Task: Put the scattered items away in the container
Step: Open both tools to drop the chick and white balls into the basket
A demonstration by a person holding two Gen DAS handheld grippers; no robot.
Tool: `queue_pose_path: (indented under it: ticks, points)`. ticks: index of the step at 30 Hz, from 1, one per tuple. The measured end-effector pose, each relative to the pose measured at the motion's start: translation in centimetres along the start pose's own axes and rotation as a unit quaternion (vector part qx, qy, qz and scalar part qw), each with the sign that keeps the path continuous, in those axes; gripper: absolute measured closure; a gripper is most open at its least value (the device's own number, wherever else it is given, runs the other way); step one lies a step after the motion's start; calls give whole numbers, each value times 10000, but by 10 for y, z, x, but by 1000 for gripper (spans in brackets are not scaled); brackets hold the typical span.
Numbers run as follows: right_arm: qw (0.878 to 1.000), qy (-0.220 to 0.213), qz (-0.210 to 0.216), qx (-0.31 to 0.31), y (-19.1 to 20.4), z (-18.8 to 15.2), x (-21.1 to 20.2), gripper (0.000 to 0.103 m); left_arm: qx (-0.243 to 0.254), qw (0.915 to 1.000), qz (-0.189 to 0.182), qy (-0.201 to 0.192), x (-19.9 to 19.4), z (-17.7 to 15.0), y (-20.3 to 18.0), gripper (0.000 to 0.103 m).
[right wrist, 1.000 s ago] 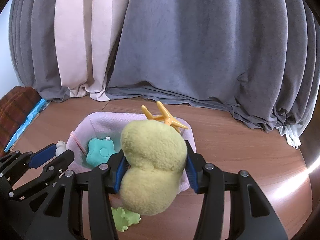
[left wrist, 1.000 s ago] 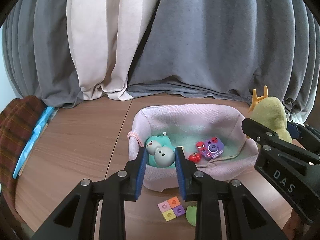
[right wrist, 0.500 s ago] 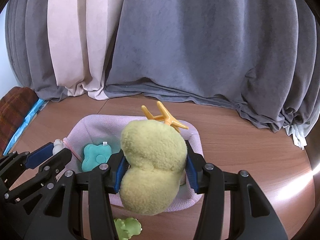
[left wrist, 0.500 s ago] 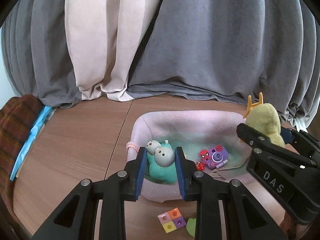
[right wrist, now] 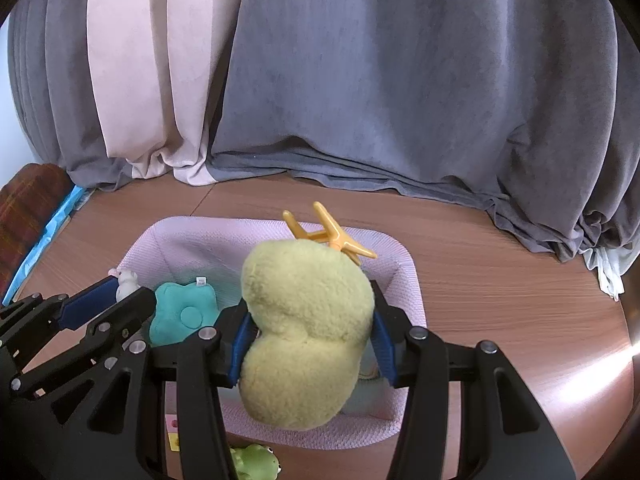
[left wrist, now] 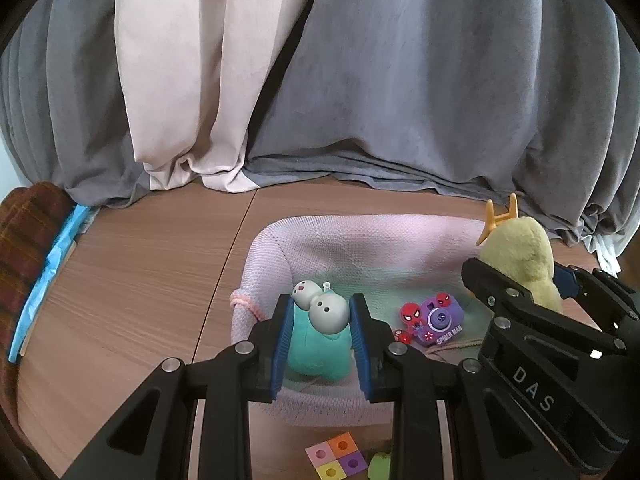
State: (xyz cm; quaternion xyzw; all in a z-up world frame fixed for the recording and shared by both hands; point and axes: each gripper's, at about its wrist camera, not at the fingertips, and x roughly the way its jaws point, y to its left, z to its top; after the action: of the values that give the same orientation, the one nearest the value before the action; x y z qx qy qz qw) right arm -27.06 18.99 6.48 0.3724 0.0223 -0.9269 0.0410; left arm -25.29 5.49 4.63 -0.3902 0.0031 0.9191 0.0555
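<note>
Grey curtains back the wooden tabletop (left wrist: 132, 292) where, over the pink basket (right wrist: 404, 280), right tongs (right wrist: 308, 334) squeeze a soft, light yellow plush (right wrist: 304, 320) mid-body, while left tongs (left wrist: 320, 334) hold the squashy teal plush (left wrist: 316, 344).

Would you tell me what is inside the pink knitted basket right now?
Inside the pink basket lie a Spider-Man toy camera and a beige cord. The teal plush, in the left gripper, sits over it. The floor under the plush and the right gripper's yellow plush is hidden.

green frog toy (right wrist: 256, 462): cut by bottom edge | colored tile block (right wrist: 173, 434): mostly hidden behind left gripper (right wrist: 120, 300)
</note>
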Motion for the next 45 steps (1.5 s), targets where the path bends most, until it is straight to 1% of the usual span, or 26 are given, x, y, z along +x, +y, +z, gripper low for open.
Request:
queue_pose_path:
  ticks: [10, 11, 12, 13, 14, 15, 17, 20, 22, 25, 32, 34, 36, 42, 45]
  points:
    - [9999, 115, 42, 24, -2, -2, 11, 56, -47, 9999, 21, 110, 12, 1, 1, 76]
    - [9999, 123, 40, 28, -2, -2, 12, 56, -51, 9999, 37, 119, 12, 1, 1, 70]
    - [9999, 140, 44, 33, -2, -2, 13, 56, -59, 9999, 60, 126, 12, 2, 1, 59]
    - [9998, 166, 35, 55, -3, -2, 14, 55, -67, 9998, 120, 126, 13, 3, 1, 55]
    - [9998, 181, 20, 77, -4, -2, 15, 55, -71, 9997, 199, 126, 13, 4, 2, 48]
    - [9998, 178, 24, 113, -5, -2, 15, 55, -94, 9997, 211, 125, 13, 4, 3, 44]
    - [9996, 204, 9, 180, -9, -2, 16, 54, -135, 9997, 139, 147, 13, 6, 5, 40]
    - [9995, 224, -73, 213, -11, -2, 17, 48, -115, 9996, 177, 162, 13, 5, 4, 40]
    - [9994, 230, -112, 253, -14, -3, 16, 42, -117, 9996, 200, 152, 12, 5, 4, 38]
    - [9992, 213, -128, 313, -17, -4, 15, 36, -155, 9994, 278, 120, 8, 4, 7, 30]
    - [9992, 152, -188, 308, -14, -8, 5, 30, -177, 9994, 272, 79, -2, 0, 13, 27]
    - [9992, 137, -198, 316, -13, -10, 1, 25, -199, 9995, 254, 60, -6, -1, 15, 27]
    - [9992, 128, -182, 336, -13, -12, -3, 23, -209, 9995, 248, 30, -12, -3, 17, 27]
    - [9992, 90, -193, 324, -9, -16, -14, 22, -199, 9995, 239, -48, -26, -8, 20, 26]
    - [9992, 79, -181, 351, -8, -19, -19, 18, -174, 9995, 238, -71, -32, -12, 22, 26]
